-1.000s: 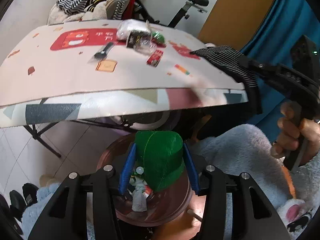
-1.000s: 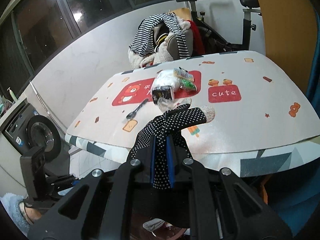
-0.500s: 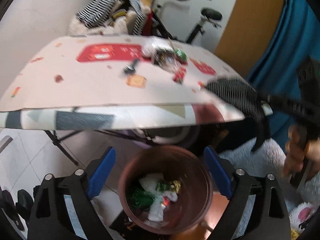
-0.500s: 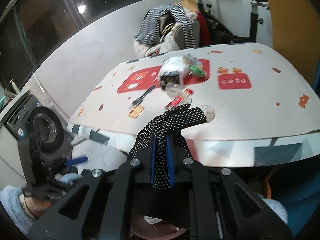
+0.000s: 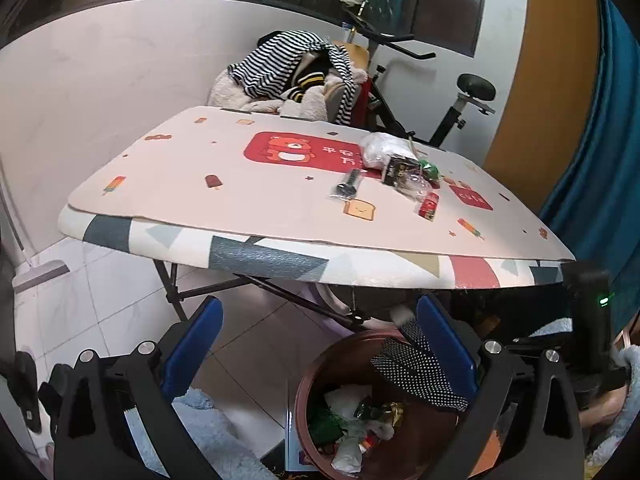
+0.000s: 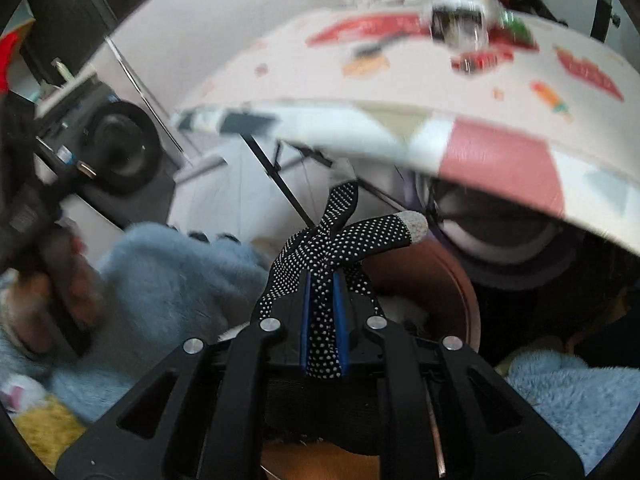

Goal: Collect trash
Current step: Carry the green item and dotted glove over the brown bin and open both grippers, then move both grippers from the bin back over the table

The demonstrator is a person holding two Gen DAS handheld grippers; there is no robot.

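My left gripper (image 5: 316, 344) is open and empty, raised above the floor left of the brown trash bin (image 5: 320, 364), which holds green and white scraps. My right gripper (image 6: 320, 304) is shut on a black glove with white dots (image 6: 340, 236) and holds it over the bin (image 6: 460, 284) below the table edge. The glove also shows in the left wrist view (image 5: 416, 372), hanging over the bin. On the table (image 5: 240, 184) lie a pile of wrappers (image 5: 404, 168), a red packet (image 5: 429, 205) and a small dark utensil packet (image 5: 347, 187).
A chair piled with striped clothes (image 5: 296, 68) and an exercise bike (image 5: 460, 112) stand behind the table. A blue curtain (image 5: 600, 160) hangs at right. A washing machine (image 6: 120, 152) stands at left. Fluffy blue sleeves (image 6: 172, 272) surround the bin.
The left gripper opened, dropped the green item into the bin, then rose and tilted up toward the table. The right gripper carried the glove down from table height to over the bin.
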